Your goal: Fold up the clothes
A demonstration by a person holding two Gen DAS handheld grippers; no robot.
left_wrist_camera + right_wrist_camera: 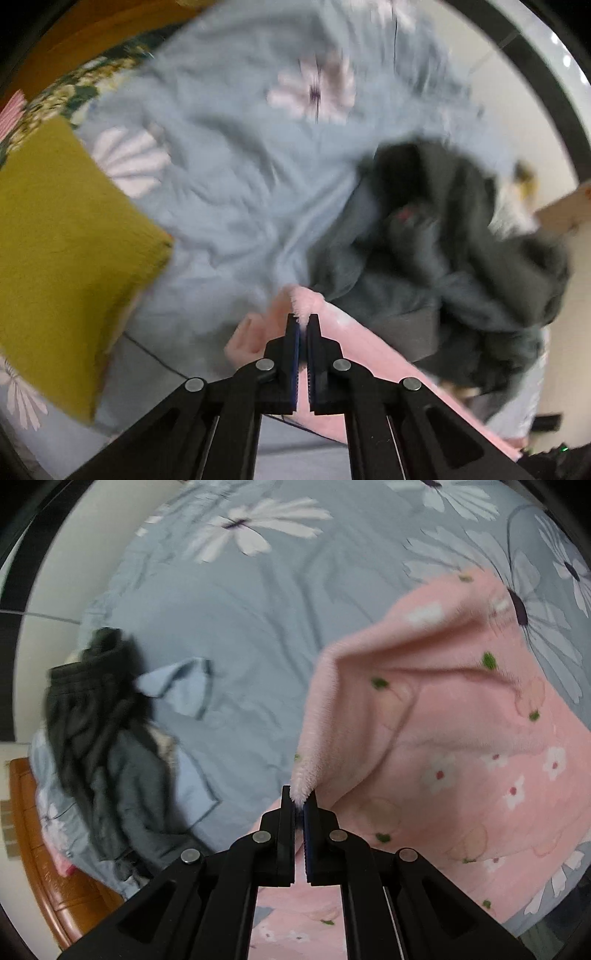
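A pink fleece garment [443, 738] with small white flowers and green dots lies partly lifted over the blue-grey floral bedsheet [240, 627]. My right gripper [300, 800] is shut on a fuzzy pink edge of it. In the left wrist view the same pink garment [354, 332] runs down to the right, and my left gripper [303, 325] is shut on another edge of it above the sheet [229, 177]. Both views are motion-blurred.
A heap of dark grey and black clothes [454, 258] lies on the bed's right side, also in the right wrist view [99, 746] with a light blue piece [181, 683]. A mustard-yellow cloth [62, 258] lies at left. A wooden bed frame [40, 849] borders the mattress.
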